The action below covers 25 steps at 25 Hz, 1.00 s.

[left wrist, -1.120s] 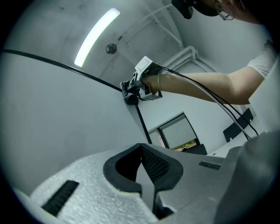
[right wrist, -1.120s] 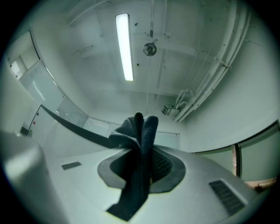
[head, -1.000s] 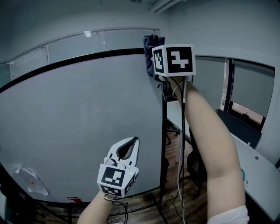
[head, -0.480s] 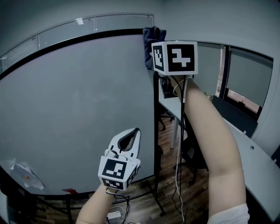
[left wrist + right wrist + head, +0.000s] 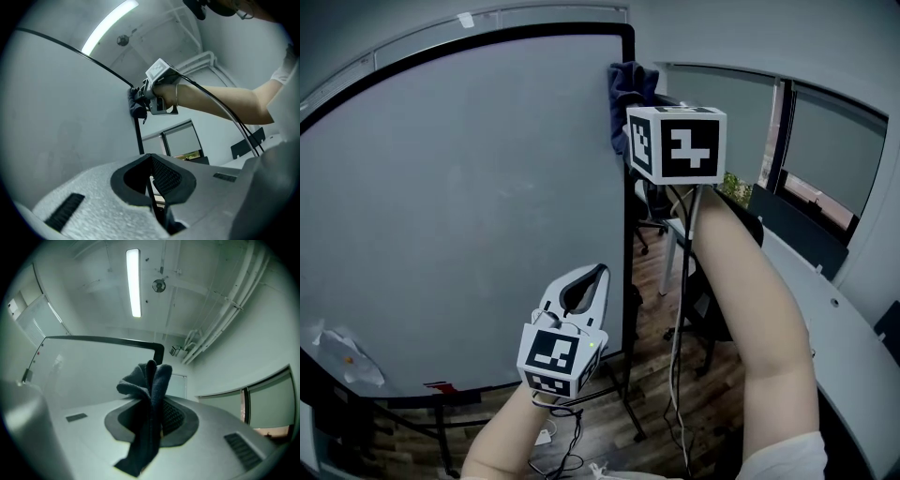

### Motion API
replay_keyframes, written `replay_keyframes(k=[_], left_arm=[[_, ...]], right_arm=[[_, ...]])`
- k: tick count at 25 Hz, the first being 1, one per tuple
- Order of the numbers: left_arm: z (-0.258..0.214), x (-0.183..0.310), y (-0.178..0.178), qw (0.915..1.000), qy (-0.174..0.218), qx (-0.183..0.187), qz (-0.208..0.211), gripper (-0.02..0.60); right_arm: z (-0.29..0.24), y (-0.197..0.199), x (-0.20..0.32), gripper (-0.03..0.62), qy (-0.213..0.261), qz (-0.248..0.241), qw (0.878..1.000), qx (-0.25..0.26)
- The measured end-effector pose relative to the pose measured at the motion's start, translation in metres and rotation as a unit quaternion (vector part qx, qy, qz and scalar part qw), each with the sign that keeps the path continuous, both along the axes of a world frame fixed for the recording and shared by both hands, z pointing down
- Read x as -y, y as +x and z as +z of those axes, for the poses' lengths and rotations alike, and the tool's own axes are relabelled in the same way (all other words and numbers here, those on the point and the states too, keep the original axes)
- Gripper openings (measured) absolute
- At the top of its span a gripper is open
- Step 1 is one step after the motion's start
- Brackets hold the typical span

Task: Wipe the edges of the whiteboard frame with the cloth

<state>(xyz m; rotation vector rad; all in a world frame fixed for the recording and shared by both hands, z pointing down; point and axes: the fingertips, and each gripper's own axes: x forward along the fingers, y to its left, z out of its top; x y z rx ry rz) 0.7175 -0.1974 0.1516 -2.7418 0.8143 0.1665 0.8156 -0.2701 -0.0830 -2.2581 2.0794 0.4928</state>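
A whiteboard's black frame (image 5: 628, 187) runs down its right edge from the top right corner. A dark blue cloth (image 5: 630, 92) is pressed against that edge a little below the corner. My right gripper (image 5: 156, 404) is shut on the cloth (image 5: 149, 394), which sticks up bunched between the jaws; in the head view its marker cube (image 5: 675, 141) hides the jaws. The frame corner (image 5: 159, 351) shows just behind the cloth. My left gripper (image 5: 596, 274) is held low in front of the board, shut on nothing. From it I see the cloth (image 5: 137, 104) on the frame (image 5: 139, 136).
A crumpled white sheet (image 5: 342, 352) hangs at the board's lower left. The board's stand legs (image 5: 623, 412) and loose cables (image 5: 558, 450) are on the wooden floor. An office chair (image 5: 712, 300) and a long desk (image 5: 848, 337) stand to the right, under windows.
The right gripper has slid the cloth from the top right corner a little way down the right edge. The left gripper has stayed about where it was.
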Motion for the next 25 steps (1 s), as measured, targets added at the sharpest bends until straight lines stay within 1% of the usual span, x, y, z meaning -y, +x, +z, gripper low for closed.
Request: replay_keyframes(k=[3, 6, 13, 17, 22, 25], left_arm=[[0.009, -0.003, 0.001, 1.0, -0.006, 0.004, 0.003, 0.018], [0.022, -0.008, 0.006, 0.9998, -0.013, 0.009, 0.01, 0.018], [0.039, -0.016, 0.009, 0.9995, -0.024, 0.014, 0.016, 0.018], [0.047, -0.015, 0.003, 0.9992, -0.036, 0.014, 0.006, 0.018], [0.066, -0.016, 0.002, 0.999, -0.024, 0.037, -0.002, 0.018], [0.074, -0.015, 0.002, 0.9989, -0.028, 0.038, -0.004, 0.018]], right_arm=[[0.02, 0.0, 0.002, 0.071, -0.002, -0.003, 1.0, 0.003], [0.041, 0.0, 0.002, 0.071, -0.007, -0.01, 1.0, -0.006], [0.09, 0.009, -0.002, 0.071, -0.006, 0.009, 1.0, -0.021], [0.117, 0.01, -0.002, 0.071, -0.013, 0.016, 0.999, -0.035], [0.153, 0.014, -0.002, 0.071, -0.02, 0.018, 0.999, -0.044], [0.169, 0.014, -0.003, 0.071, -0.016, 0.021, 0.998, -0.052]])
